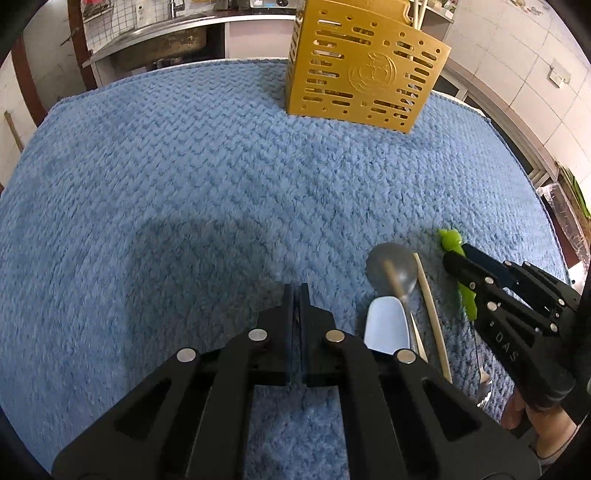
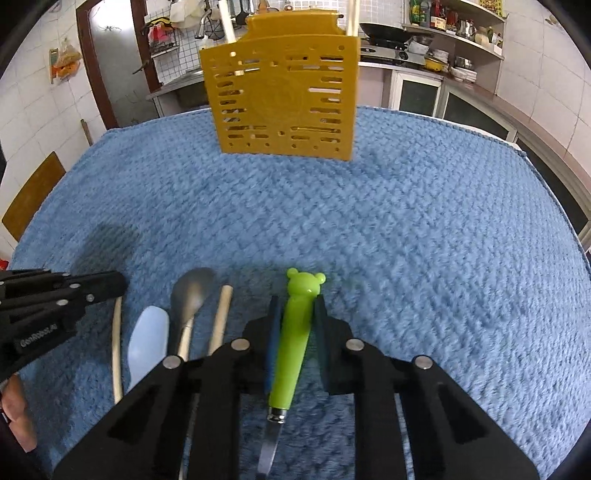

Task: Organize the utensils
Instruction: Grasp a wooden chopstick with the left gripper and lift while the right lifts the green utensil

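A yellow slotted utensil holder (image 2: 282, 99) stands at the far side of the blue towel (image 2: 406, 240), with pale chopsticks in it; it also shows in the left wrist view (image 1: 364, 70). My right gripper (image 2: 295, 314) is shut on a green bear-handled utensil (image 2: 295, 332), also seen from the left wrist (image 1: 452, 242). Beside it lie a metal spoon (image 2: 192, 291), a light-blue spatula (image 2: 147, 339) and wooden chopsticks (image 2: 221, 317). My left gripper (image 1: 294, 295) is shut and empty, left of these utensils (image 1: 391, 269).
The towel (image 1: 184, 166) covers the whole table. A sink and counter (image 1: 155, 33) stand behind it, and kitchen shelves with pans (image 2: 436, 33) at the back right. A wooden chair back (image 2: 33, 192) is at the left edge.
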The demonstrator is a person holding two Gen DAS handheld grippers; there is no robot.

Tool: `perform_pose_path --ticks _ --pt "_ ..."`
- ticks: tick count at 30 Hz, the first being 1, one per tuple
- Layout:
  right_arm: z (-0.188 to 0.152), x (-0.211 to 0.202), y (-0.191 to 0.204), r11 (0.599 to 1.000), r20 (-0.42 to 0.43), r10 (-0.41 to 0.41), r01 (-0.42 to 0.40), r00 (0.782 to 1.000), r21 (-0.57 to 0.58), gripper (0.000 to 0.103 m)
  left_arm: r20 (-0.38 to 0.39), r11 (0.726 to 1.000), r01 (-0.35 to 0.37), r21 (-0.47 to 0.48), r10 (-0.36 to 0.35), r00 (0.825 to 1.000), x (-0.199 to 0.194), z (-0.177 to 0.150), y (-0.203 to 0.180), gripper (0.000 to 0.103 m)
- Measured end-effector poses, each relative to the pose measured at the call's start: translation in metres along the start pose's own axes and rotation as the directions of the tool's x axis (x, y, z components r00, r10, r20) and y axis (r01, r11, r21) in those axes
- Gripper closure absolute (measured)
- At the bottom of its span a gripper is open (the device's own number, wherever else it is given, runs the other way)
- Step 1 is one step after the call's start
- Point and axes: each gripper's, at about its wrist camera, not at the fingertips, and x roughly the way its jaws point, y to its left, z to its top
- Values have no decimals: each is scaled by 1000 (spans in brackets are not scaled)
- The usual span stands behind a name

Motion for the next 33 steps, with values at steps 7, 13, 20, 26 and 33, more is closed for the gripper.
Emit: perform_pose_path --ticks 7,13,20,26,33 --pt "-1 -1 -23 999 2 -7 7 1000 53 85 -27 1000 -29 -3 28 999 4 -5 -10 95" --pt "-1 -1 -28 998 2 -5 5 1000 62 85 -45 997 -64 47 66 997 6 -11 -24 87" --pt "-2 -1 -30 998 12 -4 3 1000 69 85 -34 997 -63 47 64 997 9 -6 -19 94" --pt "-1 -6 -30 997 26 5 -7 1000 72 85 -18 999 -19 34 19 1000 8 0 -15 96" --pt "4 -21 -34 996 65 28 -33 998 87 86 45 999 6 38 -8 999 -10 10 -17 97"
